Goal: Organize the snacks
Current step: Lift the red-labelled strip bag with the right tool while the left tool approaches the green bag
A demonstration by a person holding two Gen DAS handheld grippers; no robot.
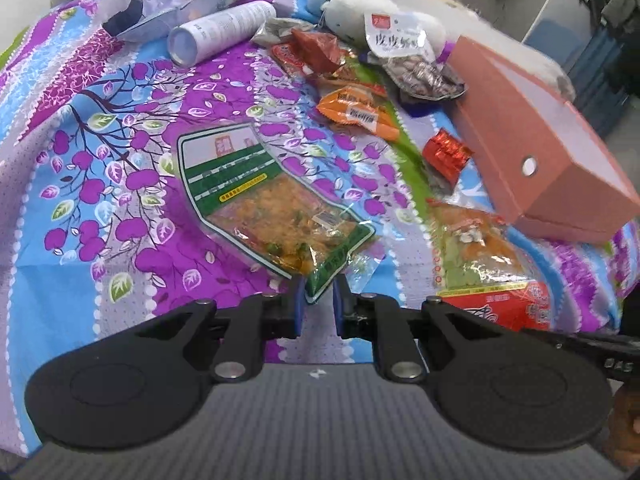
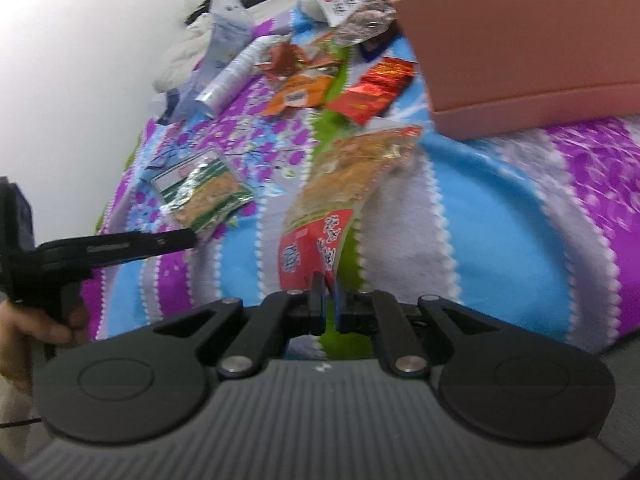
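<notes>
The left gripper (image 1: 319,288) had its blue-padded jaws nearly closed on the corner of a flat green-and-white plastic packet of orange crumbly snack (image 1: 256,188), which stretched from the lower middle toward the centre of the left wrist view, over a purple, blue and white floral bedsheet (image 1: 100,168). The right gripper (image 2: 326,294) was likewise pinched almost shut on the red printed end of a long clear packet of orange-and-green snack (image 2: 344,184), running up the middle of the right wrist view. A salmon-pink cardboard box (image 1: 532,136) with a round hole in its end sat at the right of the left view and the upper right of the right view, just beyond the red packet's far end. Loose packets, among them an orange foil sachet (image 1: 356,110) and a shiny red foil wrapper (image 1: 446,154), lay near the box. The step appeared to be carrying both packets toward the box; next, each would likely need lifting over its rim before release.
</notes>
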